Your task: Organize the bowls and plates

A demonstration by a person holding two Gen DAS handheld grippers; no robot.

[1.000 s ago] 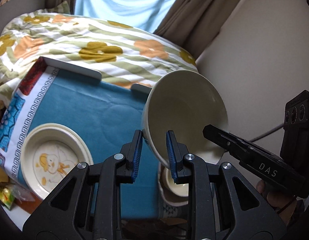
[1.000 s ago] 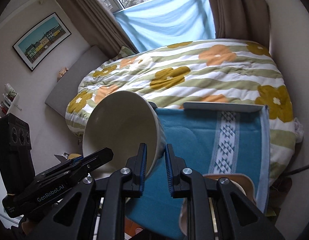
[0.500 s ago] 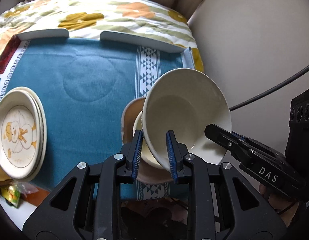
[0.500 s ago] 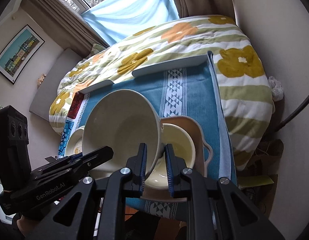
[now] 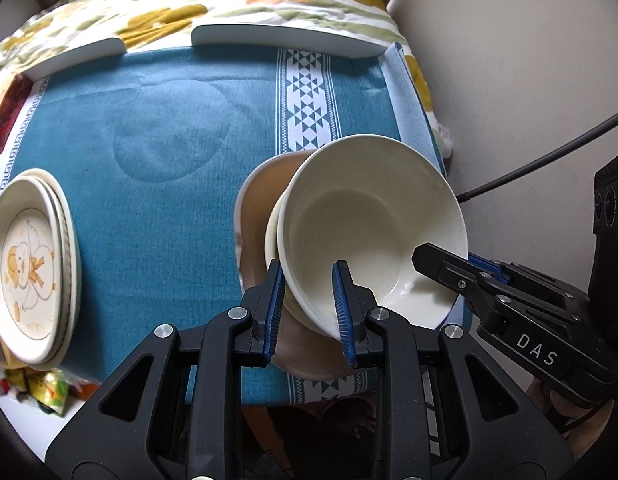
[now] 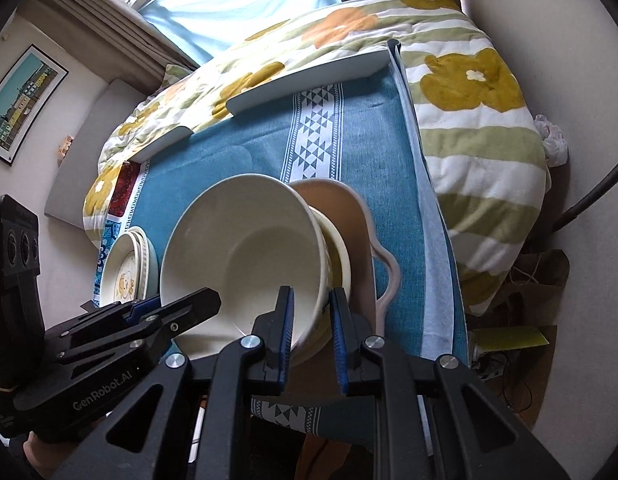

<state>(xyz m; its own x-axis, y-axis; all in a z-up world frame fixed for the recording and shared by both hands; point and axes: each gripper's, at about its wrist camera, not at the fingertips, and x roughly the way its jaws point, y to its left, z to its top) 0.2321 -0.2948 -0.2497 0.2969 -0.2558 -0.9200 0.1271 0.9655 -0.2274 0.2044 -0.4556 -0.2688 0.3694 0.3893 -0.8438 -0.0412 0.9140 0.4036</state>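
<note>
Cream bowl pinched at opposite rims by left gripper, right gripper; stack beneath mostly hidden, perhaps touching

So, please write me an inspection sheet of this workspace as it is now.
Surface: blue cloth covers the table.
Job's things: large cream bowl, tilted, held over a smaller bowl that sits in a tan dish; stack of duck plates at the cloth's left edge.
Clutter: snack packets beside the plates.
Grippers: left gripper and right gripper both clamp the large bowl's rim.
Cables: black cable along the wall.
Surroundings: flowered blanket, curtains, framed picture.
</note>
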